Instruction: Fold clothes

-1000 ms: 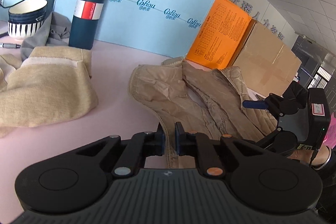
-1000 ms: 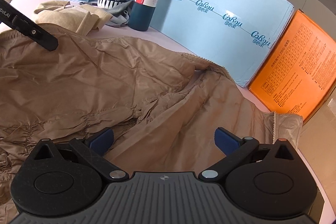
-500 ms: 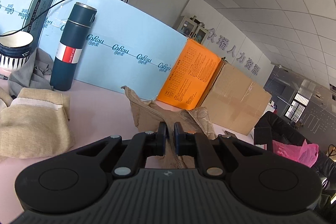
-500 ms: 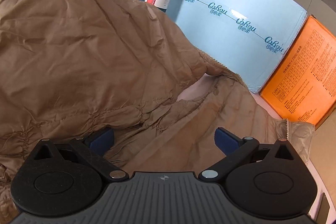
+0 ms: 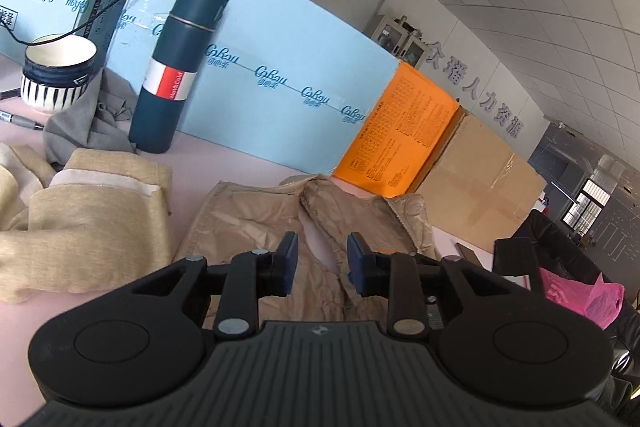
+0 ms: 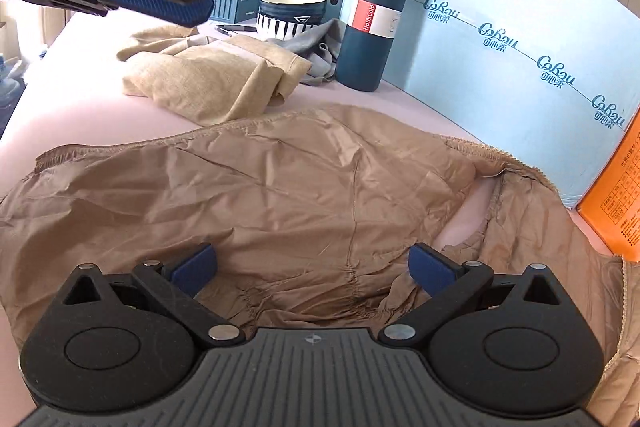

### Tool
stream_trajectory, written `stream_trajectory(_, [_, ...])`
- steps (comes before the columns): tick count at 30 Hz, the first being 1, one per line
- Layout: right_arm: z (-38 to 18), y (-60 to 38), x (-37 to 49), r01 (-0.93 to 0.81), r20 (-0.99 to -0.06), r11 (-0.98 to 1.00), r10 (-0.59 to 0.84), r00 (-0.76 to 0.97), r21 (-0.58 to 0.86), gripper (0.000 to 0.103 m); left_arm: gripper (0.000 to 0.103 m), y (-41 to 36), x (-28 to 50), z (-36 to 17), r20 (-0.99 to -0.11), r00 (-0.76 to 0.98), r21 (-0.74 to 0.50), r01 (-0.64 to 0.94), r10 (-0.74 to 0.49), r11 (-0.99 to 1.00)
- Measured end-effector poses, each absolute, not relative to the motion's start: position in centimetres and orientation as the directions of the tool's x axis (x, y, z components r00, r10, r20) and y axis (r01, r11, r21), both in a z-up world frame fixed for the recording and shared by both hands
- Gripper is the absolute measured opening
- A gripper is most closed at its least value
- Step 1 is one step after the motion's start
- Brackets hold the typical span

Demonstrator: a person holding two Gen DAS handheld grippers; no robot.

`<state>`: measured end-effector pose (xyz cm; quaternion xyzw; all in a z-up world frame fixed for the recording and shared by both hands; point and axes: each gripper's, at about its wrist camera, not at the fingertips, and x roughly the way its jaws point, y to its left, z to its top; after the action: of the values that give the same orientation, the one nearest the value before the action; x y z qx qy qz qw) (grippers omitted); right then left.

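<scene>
My left gripper point(image 5: 319, 259) and right gripper point(image 6: 312, 269) both apart, empty, tan jacket point(image 6: 280, 195) flat on pink counter point(image 6: 80, 99), collar toward blue boxes point(image 6: 520, 67)

**Black tools with blue pads**

The left black plastic tool point(image 5: 319, 262) has a ribbed grey housing, two round black discs, silver pivot screws, one orange one, and blue ridged pads point(image 5: 288, 263). The right black plastic tool point(image 6: 311, 269) matches it: ribbed housing, small central emblem, silver screws, blue pads point(image 6: 430, 269).
</scene>
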<state>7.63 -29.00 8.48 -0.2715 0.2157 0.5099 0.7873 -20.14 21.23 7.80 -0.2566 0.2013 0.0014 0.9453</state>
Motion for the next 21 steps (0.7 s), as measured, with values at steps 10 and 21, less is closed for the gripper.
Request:
stream_trajectory(10, [9.0, -31.7, 7.9, -0.92, -0.627, 0.331, 0.677, 0.386, -0.209, 0.103, 0.081, 24.0, -17.1, 3.1, -0.691, 0.71, -0.39, -0.207, -0.136, 0.897])
stream_trajectory(21, [9.6, -35.4, 7.3, -0.887, -0.596, 0.372, 0.659, 0.46, -0.274, 0.103, 0.011, 22.0, -16.9, 3.7, -0.582, 0.768, -0.465, -0.045, -0.266, 0.884])
